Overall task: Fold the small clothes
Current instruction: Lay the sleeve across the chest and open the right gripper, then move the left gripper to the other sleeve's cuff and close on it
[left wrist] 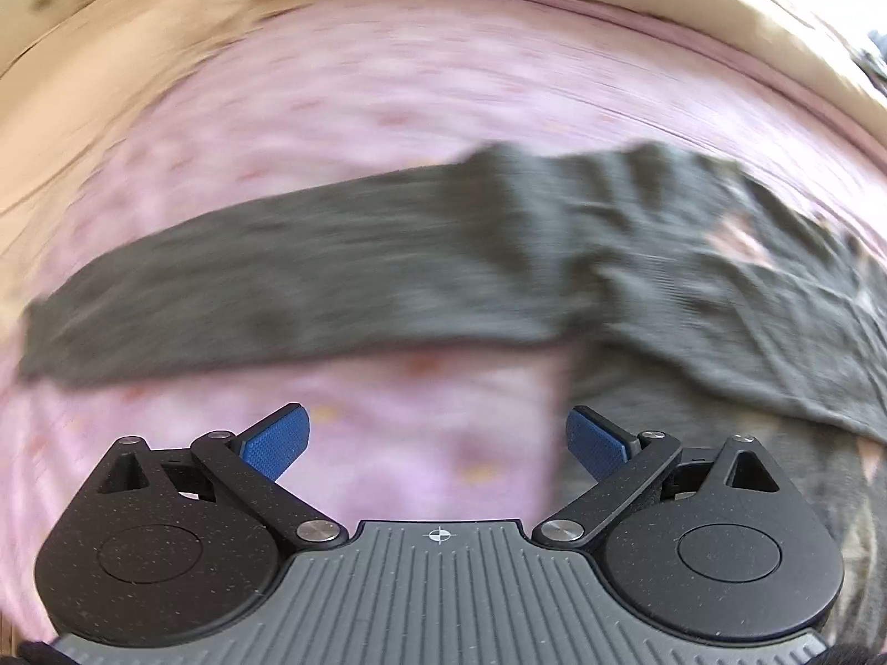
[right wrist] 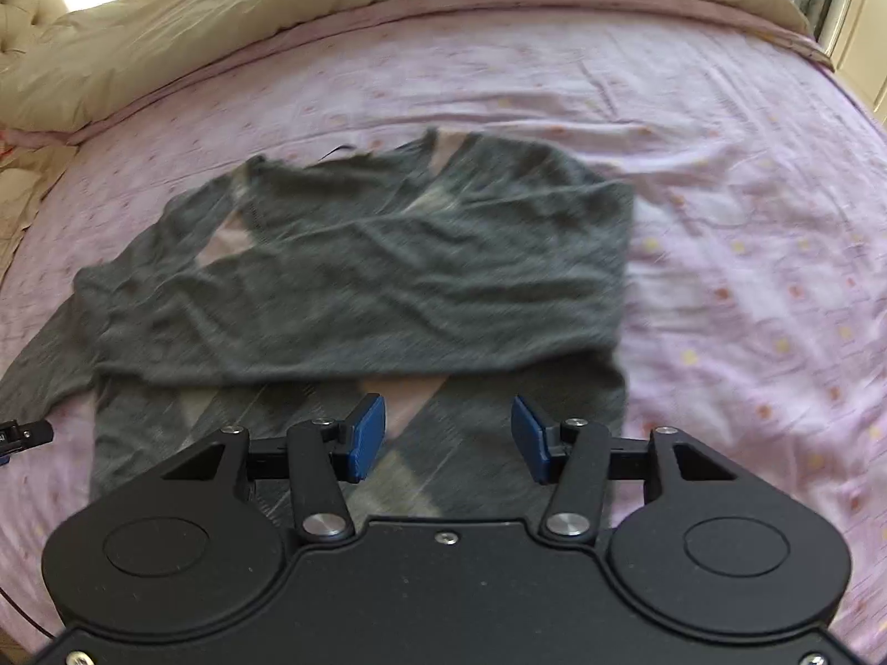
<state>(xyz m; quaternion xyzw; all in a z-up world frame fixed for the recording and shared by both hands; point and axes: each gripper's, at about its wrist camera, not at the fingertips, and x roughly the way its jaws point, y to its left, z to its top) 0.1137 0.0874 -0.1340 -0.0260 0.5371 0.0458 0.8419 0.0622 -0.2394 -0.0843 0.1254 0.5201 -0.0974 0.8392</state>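
Grey sweater (right wrist: 355,277) lies folded in right view; left shows sleeve (left wrist: 277,293); both claws gape empty.

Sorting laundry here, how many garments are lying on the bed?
1: a grey sweater spread on the pink sheet, one sleeve stretched out in the left wrist view. Others may lie outside the frames.

Grey sweater (right wrist: 355,277): thin matt knit cloth, creased. Pink sheet (right wrist: 748,221): soft matt cotton-like cloth, wrinkled toward 2 o'clock. Beige duvet (right wrist: 222,16): matt cloth. Right gripper (right wrist: 448,439): matt black speckled plastic, blue textured pads (right wrist: 368,435), shiny metal pins.
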